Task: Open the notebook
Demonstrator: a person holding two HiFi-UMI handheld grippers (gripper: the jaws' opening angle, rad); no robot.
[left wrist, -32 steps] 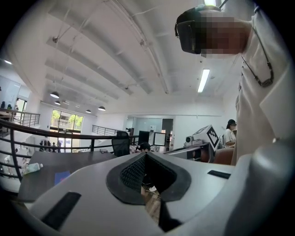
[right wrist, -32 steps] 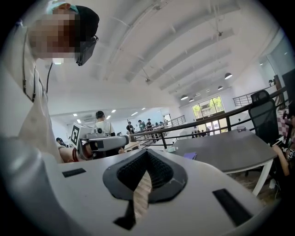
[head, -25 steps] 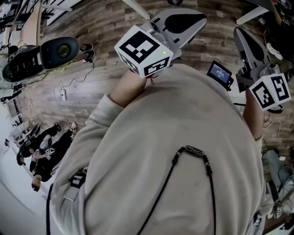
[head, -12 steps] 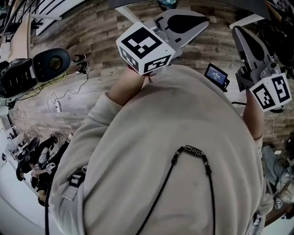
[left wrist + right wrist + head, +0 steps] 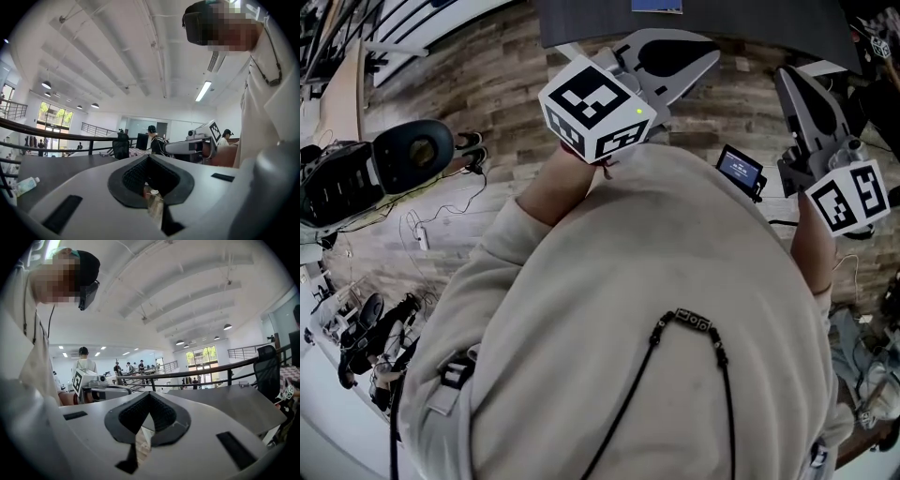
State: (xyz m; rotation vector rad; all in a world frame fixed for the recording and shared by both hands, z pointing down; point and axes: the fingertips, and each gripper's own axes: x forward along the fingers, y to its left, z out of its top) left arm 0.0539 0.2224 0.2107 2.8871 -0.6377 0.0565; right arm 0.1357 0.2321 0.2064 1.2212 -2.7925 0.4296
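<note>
A blue flat thing point(image 5: 656, 6), perhaps the notebook, lies on a dark table point(image 5: 750, 21) and is cut off by the top edge of the head view. My left gripper point(image 5: 675, 54) is held level in front of the chest, short of the table's edge, shut with nothing between its jaws point(image 5: 149, 157). To the right, my right gripper point(image 5: 806, 94) points slightly down and is shut and empty too point(image 5: 149, 395). Each gripper view shows the other gripper's marker cube off to one side. In neither of them does the blue thing appear.
A small screen device point(image 5: 739, 169) sits between the two grippers. A black round seat point(image 5: 412, 155) and cables lie on the wooden floor at left. A plastic bottle point(image 5: 23, 184) stands on the table. A black office chair point(image 5: 267, 367) stands beside the table, with a railing behind.
Both grippers and the person have moved toward the dark table. Its edge and the blue thing have come into the top of the head view. Both grippers stayed shut.
</note>
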